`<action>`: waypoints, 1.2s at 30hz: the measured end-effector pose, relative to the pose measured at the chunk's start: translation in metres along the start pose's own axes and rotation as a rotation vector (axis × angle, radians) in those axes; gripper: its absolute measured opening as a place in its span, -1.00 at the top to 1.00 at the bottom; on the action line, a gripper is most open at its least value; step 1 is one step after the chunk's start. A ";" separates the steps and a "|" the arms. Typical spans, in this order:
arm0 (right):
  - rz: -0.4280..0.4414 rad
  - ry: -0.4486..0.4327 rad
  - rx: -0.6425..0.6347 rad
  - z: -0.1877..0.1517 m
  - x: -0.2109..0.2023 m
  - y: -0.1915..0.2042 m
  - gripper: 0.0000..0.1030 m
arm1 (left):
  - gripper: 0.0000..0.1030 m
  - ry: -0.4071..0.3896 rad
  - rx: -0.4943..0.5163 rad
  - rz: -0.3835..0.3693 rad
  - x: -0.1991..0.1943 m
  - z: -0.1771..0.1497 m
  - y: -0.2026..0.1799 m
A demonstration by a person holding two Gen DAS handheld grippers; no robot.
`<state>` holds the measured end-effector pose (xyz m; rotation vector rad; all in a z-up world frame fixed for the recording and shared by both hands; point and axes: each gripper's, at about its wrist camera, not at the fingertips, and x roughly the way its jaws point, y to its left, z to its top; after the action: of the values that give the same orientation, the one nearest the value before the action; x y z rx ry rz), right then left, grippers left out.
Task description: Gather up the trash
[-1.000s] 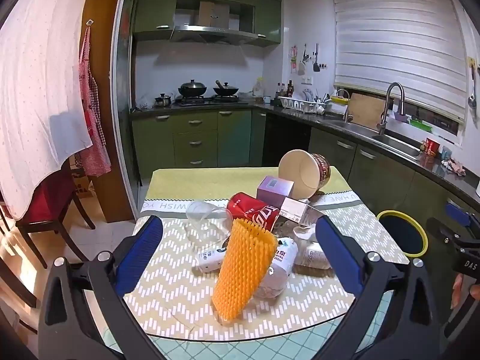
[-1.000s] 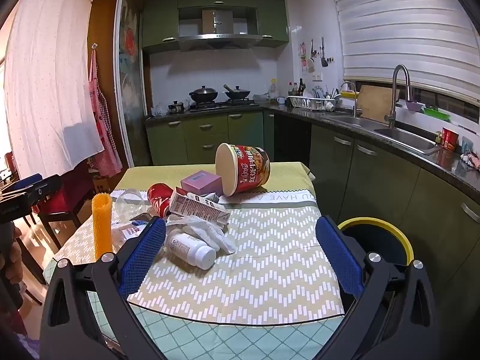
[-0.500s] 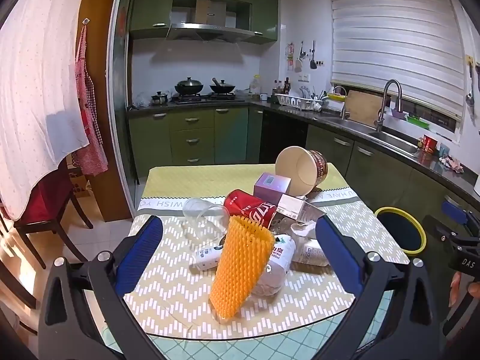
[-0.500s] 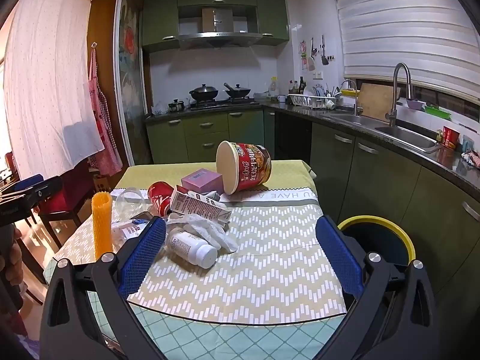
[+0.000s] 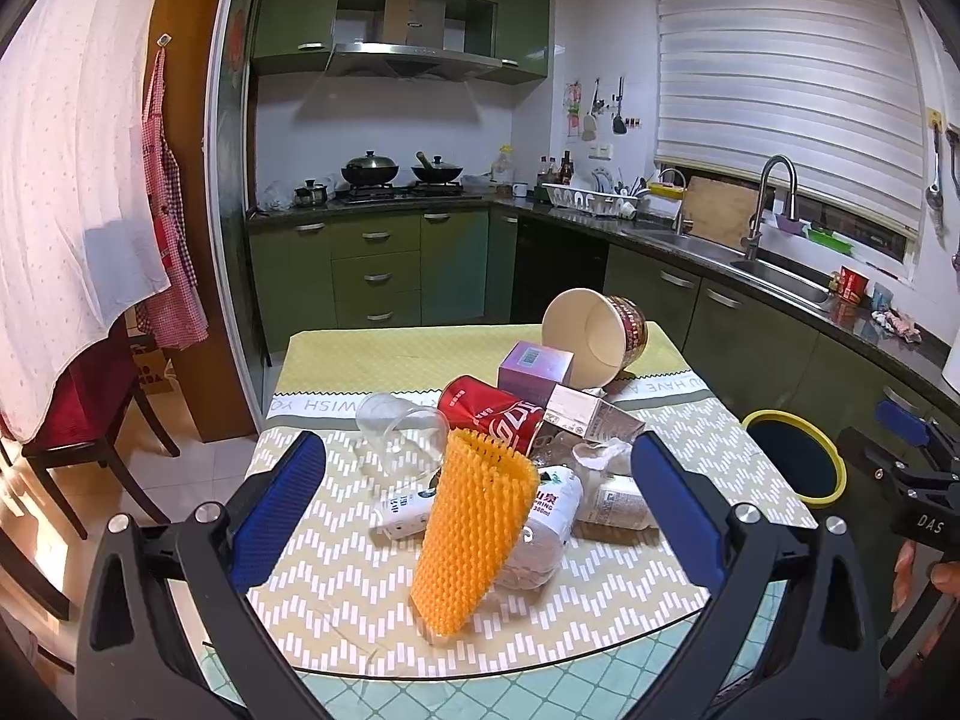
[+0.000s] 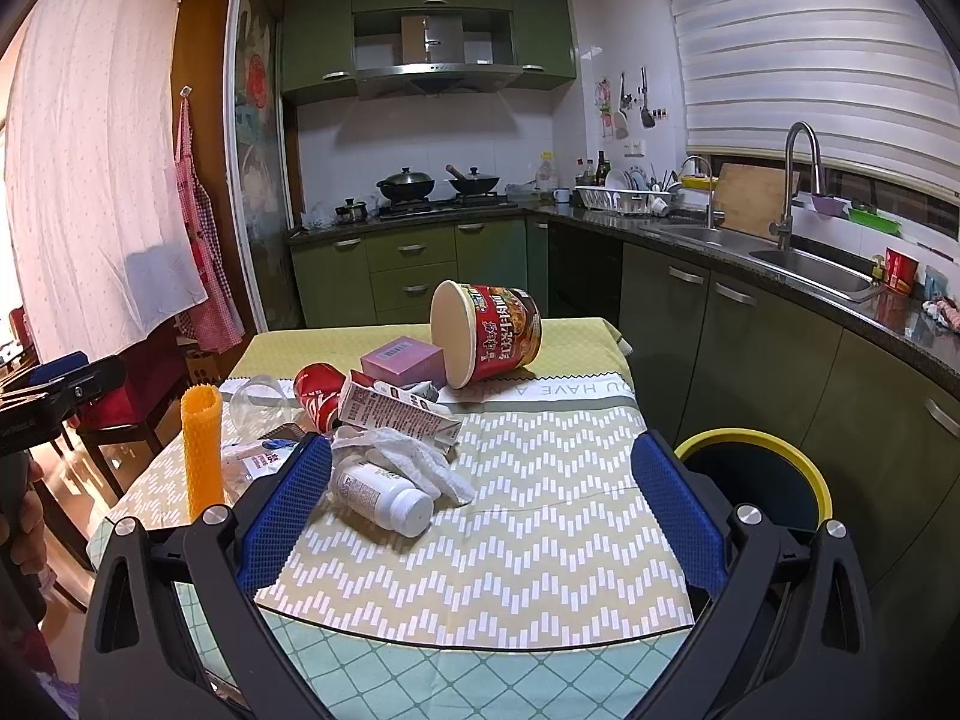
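Observation:
Trash lies heaped on the table (image 5: 336, 576) (image 6: 540, 552): an orange foam net sleeve (image 5: 474, 534) (image 6: 203, 450), a red cola can (image 5: 492, 414) (image 6: 318, 390), a clear plastic cup (image 5: 396, 432), white bottles (image 5: 540, 516) (image 6: 384, 492), a carton (image 6: 396, 414), crumpled tissue (image 6: 420, 456), a pink box (image 5: 534, 369) (image 6: 402, 360) and a tipped noodle bowl (image 5: 594, 336) (image 6: 486, 339). My left gripper (image 5: 480, 492) hangs open in front of the sleeve. My right gripper (image 6: 480, 498) is open near the table's front edge, right of the white bottle. Neither holds anything.
A dark bin with a yellow rim (image 5: 792, 462) (image 6: 756, 474) stands on the floor right of the table. Green cabinets and a sink (image 6: 804, 264) run along the right wall. A red chair (image 5: 78, 414) stands left of the table.
Both views have shifted only slightly; the left gripper has eased a little nearer the trash heap. Nothing on the table has moved.

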<state>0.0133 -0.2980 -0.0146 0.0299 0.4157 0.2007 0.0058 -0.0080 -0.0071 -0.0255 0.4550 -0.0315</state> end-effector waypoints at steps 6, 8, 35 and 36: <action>0.000 0.002 0.004 0.000 0.000 -0.002 -0.91 | -0.89 0.001 0.001 0.000 -0.001 0.001 -0.001; -0.001 0.003 0.004 0.000 0.000 -0.003 -0.91 | -0.89 0.001 0.001 0.000 0.000 0.001 0.000; 0.002 0.010 0.013 -0.001 0.002 -0.004 -0.91 | -0.89 0.007 0.006 -0.015 -0.003 0.004 -0.003; 0.002 0.010 0.013 -0.002 0.003 -0.004 -0.91 | -0.89 0.007 0.006 -0.014 -0.003 0.004 -0.003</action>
<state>0.0158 -0.3011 -0.0172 0.0424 0.4270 0.2003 0.0051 -0.0109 -0.0024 -0.0228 0.4613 -0.0470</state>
